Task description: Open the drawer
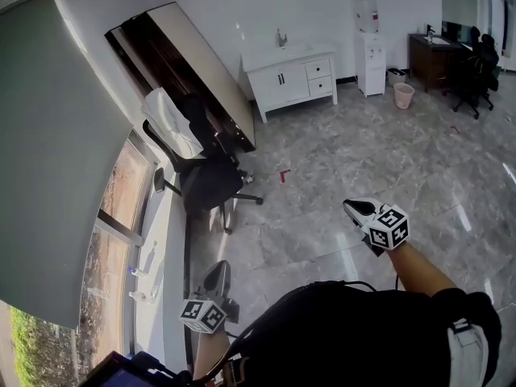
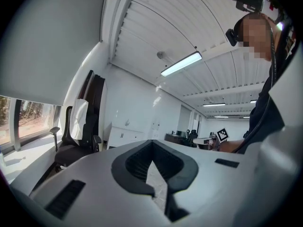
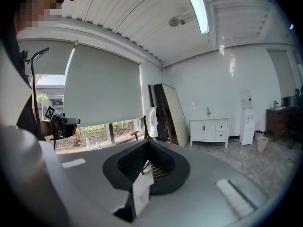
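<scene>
A white cabinet (image 1: 289,77) stands against the far wall, with two small drawers (image 1: 319,77) stacked at its right end and both closed. It also shows far off in the right gripper view, as the cabinet (image 3: 208,129), and dimly in the left gripper view, as the cabinet (image 2: 124,136). My right gripper (image 1: 353,209) is held out over the floor, shut and empty, well short of the cabinet. My left gripper (image 1: 215,274) is low at my left side by the window, also shut with nothing in it. Both jaw pairs, left (image 2: 152,144) and right (image 3: 147,144), meet at the tips.
A black office chair (image 1: 206,177) with a white garment over it stands by a large board (image 1: 201,71) leaning on the wall. A water dispenser (image 1: 369,48), pink bin (image 1: 403,95), dark desk (image 1: 430,56) and black chairs (image 1: 476,72) fill the right. Grey marble floor lies between.
</scene>
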